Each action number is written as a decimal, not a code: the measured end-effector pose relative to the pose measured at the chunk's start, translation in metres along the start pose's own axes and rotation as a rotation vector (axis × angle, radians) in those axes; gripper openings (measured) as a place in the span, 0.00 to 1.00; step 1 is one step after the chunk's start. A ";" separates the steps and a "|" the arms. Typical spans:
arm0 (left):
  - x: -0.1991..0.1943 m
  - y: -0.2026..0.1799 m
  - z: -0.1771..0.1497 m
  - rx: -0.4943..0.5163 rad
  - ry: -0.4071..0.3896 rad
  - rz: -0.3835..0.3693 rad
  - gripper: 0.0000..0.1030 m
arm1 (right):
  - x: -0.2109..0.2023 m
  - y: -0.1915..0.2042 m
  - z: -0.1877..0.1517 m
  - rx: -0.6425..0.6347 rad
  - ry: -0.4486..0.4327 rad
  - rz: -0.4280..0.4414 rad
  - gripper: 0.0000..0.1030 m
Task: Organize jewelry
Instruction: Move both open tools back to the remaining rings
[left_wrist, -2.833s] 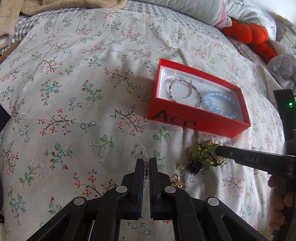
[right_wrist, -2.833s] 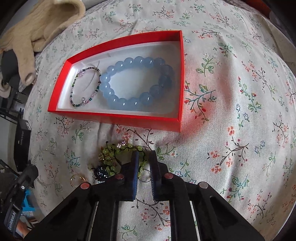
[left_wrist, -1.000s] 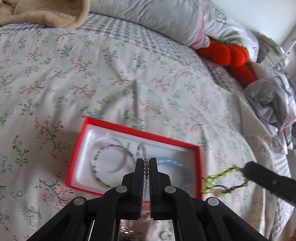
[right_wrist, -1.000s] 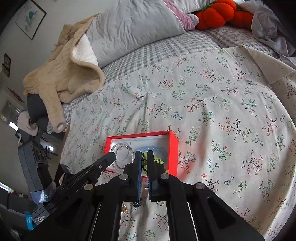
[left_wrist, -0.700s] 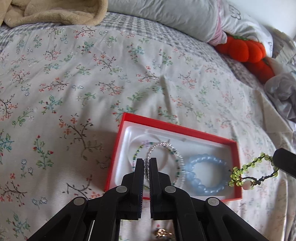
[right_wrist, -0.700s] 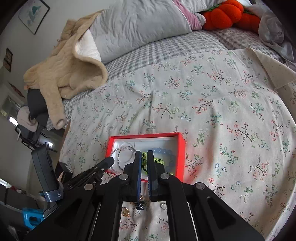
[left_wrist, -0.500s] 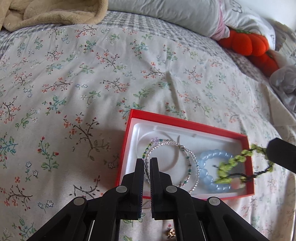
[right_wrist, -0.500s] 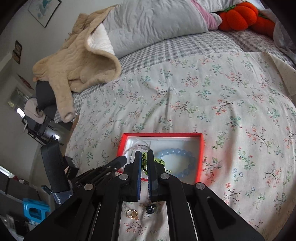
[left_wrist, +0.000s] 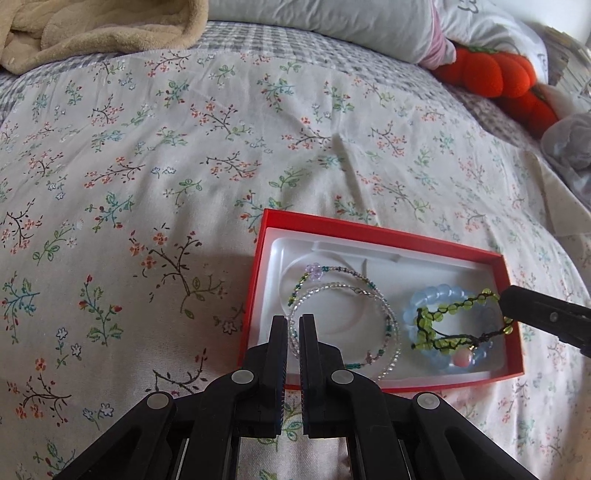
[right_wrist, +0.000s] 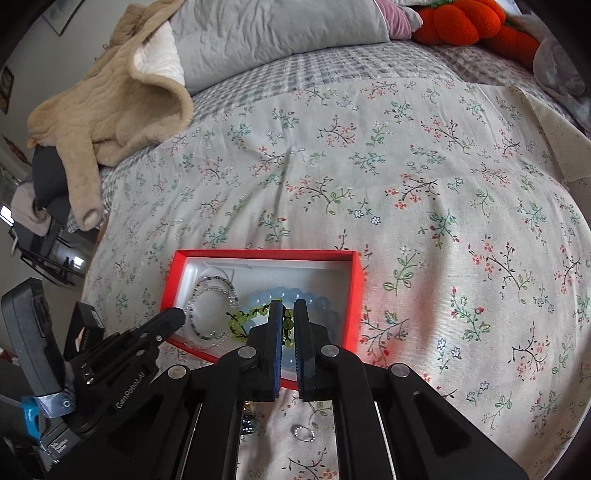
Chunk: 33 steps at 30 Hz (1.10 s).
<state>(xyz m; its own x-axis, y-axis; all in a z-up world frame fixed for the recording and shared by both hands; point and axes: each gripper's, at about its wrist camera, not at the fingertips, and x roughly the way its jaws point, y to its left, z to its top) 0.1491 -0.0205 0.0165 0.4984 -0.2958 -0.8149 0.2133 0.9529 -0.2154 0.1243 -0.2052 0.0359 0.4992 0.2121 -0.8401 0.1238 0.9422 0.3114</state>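
A red box (left_wrist: 373, 230) (right_wrist: 360, 280) with a white tray lies on the floral bedspread. In it are a multicolour thin bead bracelet (left_wrist: 334, 269) and a pale blue chunky bead bracelet (left_wrist: 415, 314) (right_wrist: 321, 301). My left gripper (left_wrist: 293, 325) is shut on a clear bead bracelet (left_wrist: 388, 314), which rests in the box's left half. My right gripper (right_wrist: 288, 314) (left_wrist: 508, 299) is shut on a green bead bracelet (left_wrist: 454, 328) (right_wrist: 243, 317), which drapes over the blue one.
A silver ring (right_wrist: 303, 432) and a dark bead piece (right_wrist: 248, 424) lie on the bedspread in front of the box. A beige jacket (right_wrist: 107, 96), grey pillows (right_wrist: 280, 33) and an orange plush pumpkin (left_wrist: 495, 77) lie at the bed's far end.
Both grippers have lifted their bracelets off the bedspread and lowered them over the box. The clear and green bracelets now hang down into the tray.
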 end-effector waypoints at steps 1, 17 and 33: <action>-0.002 -0.001 0.000 0.004 0.002 -0.002 0.04 | -0.001 -0.001 0.000 0.002 0.009 -0.002 0.07; -0.038 -0.008 -0.035 0.086 0.059 0.075 0.64 | -0.044 0.002 -0.033 -0.069 0.026 -0.030 0.51; -0.046 -0.022 -0.101 0.226 0.133 0.165 0.83 | -0.036 -0.003 -0.088 -0.107 0.181 -0.130 0.56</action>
<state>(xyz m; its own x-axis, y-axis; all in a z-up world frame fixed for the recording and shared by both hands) 0.0367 -0.0215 0.0040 0.4308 -0.1131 -0.8953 0.3279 0.9439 0.0385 0.0303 -0.1926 0.0265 0.3222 0.1212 -0.9389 0.0805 0.9847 0.1547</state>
